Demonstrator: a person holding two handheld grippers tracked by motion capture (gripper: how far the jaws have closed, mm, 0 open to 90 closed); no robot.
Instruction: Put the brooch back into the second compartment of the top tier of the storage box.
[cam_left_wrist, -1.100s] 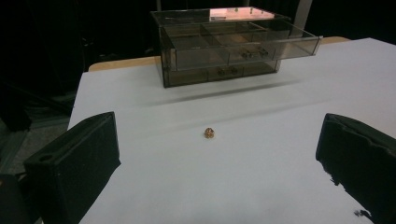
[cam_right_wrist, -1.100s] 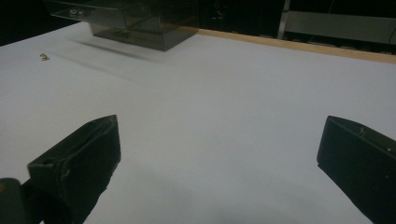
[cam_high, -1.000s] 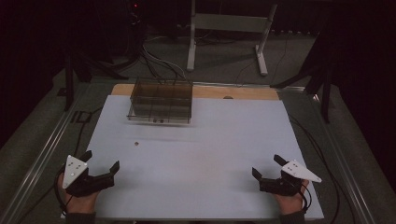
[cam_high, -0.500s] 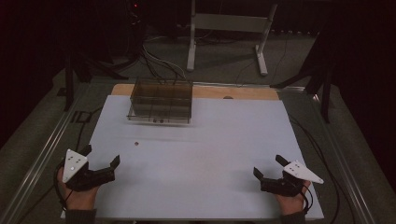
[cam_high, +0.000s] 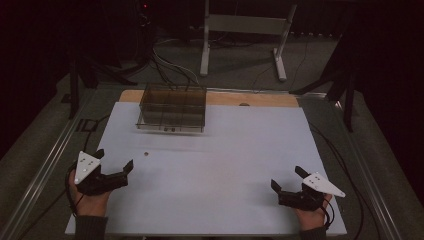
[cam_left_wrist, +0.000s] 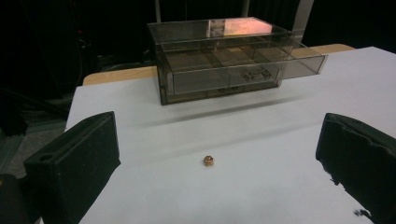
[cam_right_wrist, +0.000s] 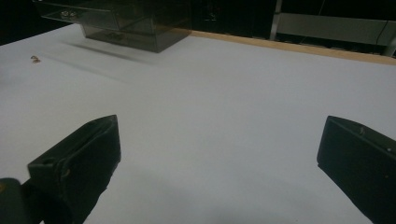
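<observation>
Brass-looking little nut sitting on the white table, just ahead of the left gripper, well short of the smoky plastic drawer box. Probably light, hard, prone to rolling; best pinched across the flats. Both jaws spread wide, right gripper too, holding nothing.

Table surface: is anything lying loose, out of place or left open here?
One small brass nut lies loose on the white table, apart from the smoked-plastic drawer box behind it. The box's drawer is pulled partly out. Both hand-held grippers, left and right, are open and hold nothing.
</observation>
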